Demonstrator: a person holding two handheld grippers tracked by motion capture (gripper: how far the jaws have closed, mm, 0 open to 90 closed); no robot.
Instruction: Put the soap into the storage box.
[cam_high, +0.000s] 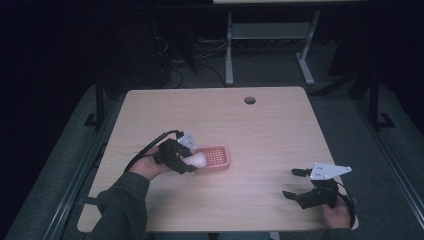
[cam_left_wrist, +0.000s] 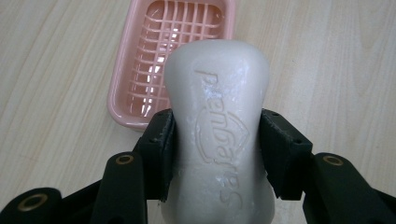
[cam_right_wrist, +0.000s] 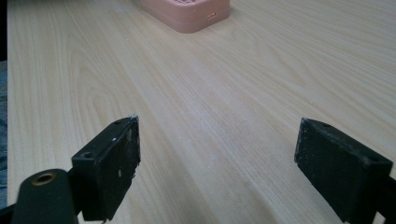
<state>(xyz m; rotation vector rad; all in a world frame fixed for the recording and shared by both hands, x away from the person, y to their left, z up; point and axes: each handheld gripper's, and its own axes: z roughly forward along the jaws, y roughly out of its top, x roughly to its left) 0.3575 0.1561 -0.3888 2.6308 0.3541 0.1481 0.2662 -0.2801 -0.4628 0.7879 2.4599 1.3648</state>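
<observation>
High view: left gripper (cam_high: 192, 162) held the white soap bar (cam_high: 198, 160) at the near-left edge of the pink soap dish (cam_high: 220, 156), probably just above it. Left gripper view: jaws clamped the soap's sides. Right gripper view: right gripper (cam_right_wrist: 217, 163) gaped wide, w/ nothing between, over the table (cam_right_wrist: 196, 102).

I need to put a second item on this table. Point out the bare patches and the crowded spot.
Bare wood runs from the pink plastic soap dish back to the round cable hole, and between dish and open right gripper. It is crowded at the dish's near-left end, where the left gripper holds the white soap bar over it.
</observation>
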